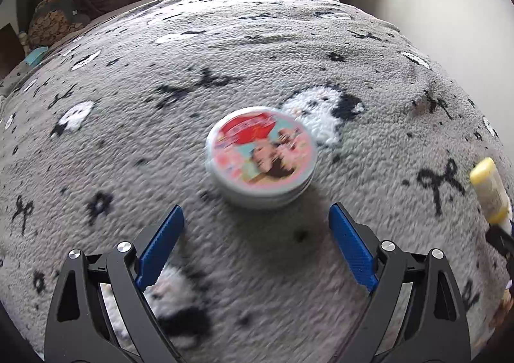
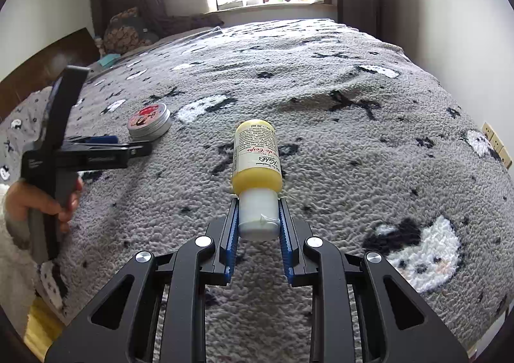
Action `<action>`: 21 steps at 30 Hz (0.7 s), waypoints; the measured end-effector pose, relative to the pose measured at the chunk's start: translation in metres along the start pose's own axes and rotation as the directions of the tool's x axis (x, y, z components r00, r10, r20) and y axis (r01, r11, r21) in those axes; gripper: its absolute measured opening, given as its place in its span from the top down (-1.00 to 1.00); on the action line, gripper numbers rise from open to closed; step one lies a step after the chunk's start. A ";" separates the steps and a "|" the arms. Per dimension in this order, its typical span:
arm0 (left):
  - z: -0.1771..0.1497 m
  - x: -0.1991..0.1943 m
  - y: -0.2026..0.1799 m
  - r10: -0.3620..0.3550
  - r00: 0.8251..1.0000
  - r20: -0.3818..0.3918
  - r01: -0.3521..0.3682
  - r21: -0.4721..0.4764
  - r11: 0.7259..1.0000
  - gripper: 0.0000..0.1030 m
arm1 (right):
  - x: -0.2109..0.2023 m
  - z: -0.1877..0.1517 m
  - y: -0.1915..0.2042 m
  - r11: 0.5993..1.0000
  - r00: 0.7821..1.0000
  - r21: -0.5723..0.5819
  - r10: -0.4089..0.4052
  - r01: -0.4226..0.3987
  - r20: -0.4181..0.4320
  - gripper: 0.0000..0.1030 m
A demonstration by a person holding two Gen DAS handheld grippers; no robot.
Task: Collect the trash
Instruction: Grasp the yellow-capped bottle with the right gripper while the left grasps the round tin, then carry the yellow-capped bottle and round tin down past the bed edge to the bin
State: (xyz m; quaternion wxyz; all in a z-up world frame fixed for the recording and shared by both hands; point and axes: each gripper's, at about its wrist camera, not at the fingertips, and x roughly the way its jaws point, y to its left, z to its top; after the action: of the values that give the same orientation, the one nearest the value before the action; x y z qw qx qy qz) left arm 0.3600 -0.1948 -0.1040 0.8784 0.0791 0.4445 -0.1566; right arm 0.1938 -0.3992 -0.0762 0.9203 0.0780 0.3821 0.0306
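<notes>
A round flat tin (image 1: 261, 155) with a red and pink picture lid lies on the grey patterned blanket (image 1: 225, 51), a short way ahead of my left gripper (image 1: 256, 216), which is open and empty. The tin also shows in the right wrist view (image 2: 149, 121), with the left gripper (image 2: 110, 144) just short of it. My right gripper (image 2: 258, 212) is shut on the white cap of a small yellow lotion bottle (image 2: 257, 157), held above the blanket. The bottle also shows at the right edge of the left wrist view (image 1: 490, 191).
The blanket (image 2: 353, 154) covers a bed. Pillows (image 2: 123, 30) lie at its far left, a window sill (image 2: 270, 7) and dark curtains behind. A white wall (image 2: 465, 25) with outlets (image 2: 496, 144) runs along the right.
</notes>
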 end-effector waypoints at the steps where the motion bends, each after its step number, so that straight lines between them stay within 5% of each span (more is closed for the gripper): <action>1: 0.004 0.004 -0.002 0.007 1.000 -0.001 -0.007 -0.004 1.000 -0.69 | 0.000 0.000 -0.001 1.000 1.000 0.004 0.005 -0.005 0.003 0.54; 6: 0.021 0.020 -0.005 0.022 1.000 -0.004 -0.022 -0.059 0.998 -0.64 | -0.004 -0.004 -0.001 1.000 1.000 -0.003 0.011 -0.011 0.011 0.54; 9: 0.024 0.020 0.000 0.031 0.999 -0.012 -0.032 -0.080 0.996 -0.27 | -0.005 -0.004 0.000 1.000 1.000 -0.001 0.011 -0.011 0.015 0.54; 21: -0.016 -0.064 0.017 0.020 0.998 0.068 -0.019 -0.007 1.000 -0.25 | -0.023 -0.010 0.035 0.999 0.999 -0.052 0.008 -0.006 0.036 0.54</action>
State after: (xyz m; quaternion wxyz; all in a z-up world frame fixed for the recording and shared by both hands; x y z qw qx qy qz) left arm 0.3185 -0.1610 -0.0623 0.8947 0.0754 0.4141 -0.1493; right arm 0.1708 -0.3664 -0.0615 0.9286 0.0560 0.3644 0.0422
